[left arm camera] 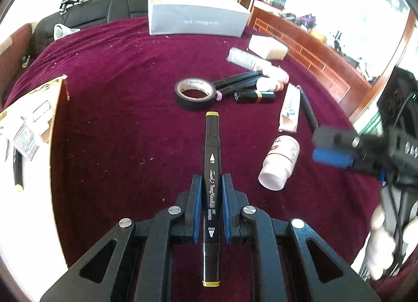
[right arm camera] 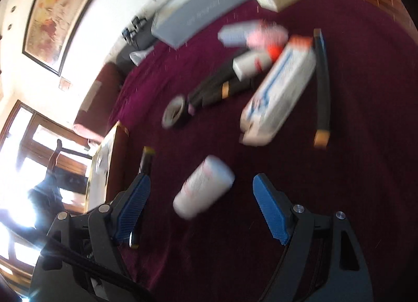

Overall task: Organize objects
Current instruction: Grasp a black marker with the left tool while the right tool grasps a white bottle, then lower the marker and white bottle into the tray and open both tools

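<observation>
My left gripper point(left arm camera: 211, 184) is shut on a black art marker point(left arm camera: 211, 171) with yellow end caps, held lengthwise above the maroon cloth point(left arm camera: 125, 108). A white bottle point(left arm camera: 279, 162) lies on its side to the right of it. In the blurred right wrist view my right gripper point(right arm camera: 201, 187) stands open, and the white bottle point(right arm camera: 203, 187) lies on the cloth between and just beyond its blue pads point(right arm camera: 269, 213), untouched. That gripper also shows at the right edge of the left wrist view, as the right gripper point(left arm camera: 337, 150). A roll of black tape point(left arm camera: 194, 93), dark markers point(left arm camera: 240, 81) and a lipstick point(left arm camera: 254, 95) lie farther off.
An open cardboard box point(left arm camera: 31, 119) with packets and a marker inside stands at the left. A grey box point(left arm camera: 196, 18) sits at the back, a beige carton point(left arm camera: 267, 47) and a brush point(left arm camera: 248, 60) to its right. A white tube box point(right arm camera: 279, 90) and a long black pen point(right arm camera: 322, 87) lie beyond the bottle.
</observation>
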